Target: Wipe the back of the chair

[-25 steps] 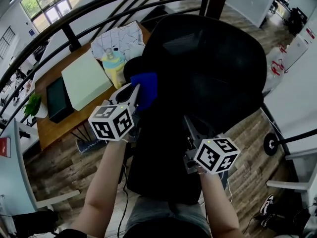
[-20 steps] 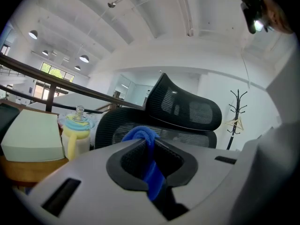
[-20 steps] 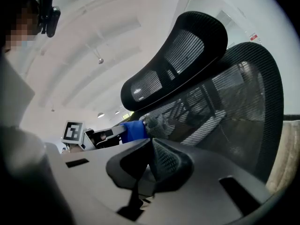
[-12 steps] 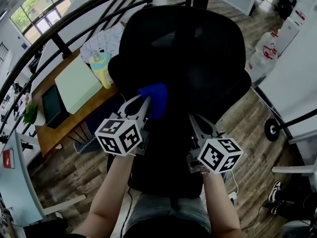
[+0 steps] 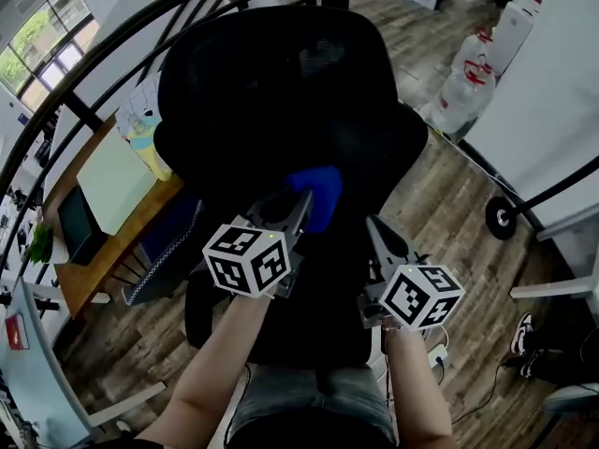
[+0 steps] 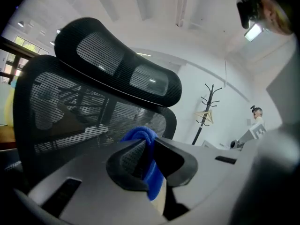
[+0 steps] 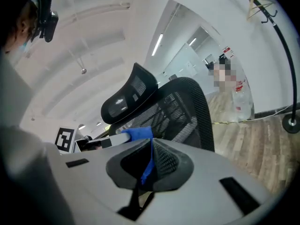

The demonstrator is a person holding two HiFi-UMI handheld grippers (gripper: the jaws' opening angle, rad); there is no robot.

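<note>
The black mesh chair (image 5: 281, 92) fills the middle of the head view, its back toward me. My left gripper (image 5: 301, 202) is shut on a blue cloth (image 5: 320, 193) and holds it against the lower middle of the chair back. The left gripper view shows the cloth (image 6: 140, 136) bunched between the jaws of the left gripper (image 6: 145, 146), with the mesh back (image 6: 84, 107) and headrest just beyond. My right gripper (image 5: 372, 223) sits to the right of the cloth, jaws shut. The right gripper view looks past its shut tips (image 7: 152, 144) to the cloth (image 7: 138, 133) and chair (image 7: 183, 107).
A wooden desk (image 5: 70, 251) with a pale green pad (image 5: 108, 181) and a yellow bottle (image 5: 150, 148) stands to the left behind a black railing (image 5: 103, 59). Large water bottles (image 5: 468, 73) stand at the right on the wood floor. A caster (image 5: 501, 218) is nearby.
My left gripper has carried the blue cloth from the chair back's left edge rightward and down to its lower middle. The right gripper has barely moved.
</note>
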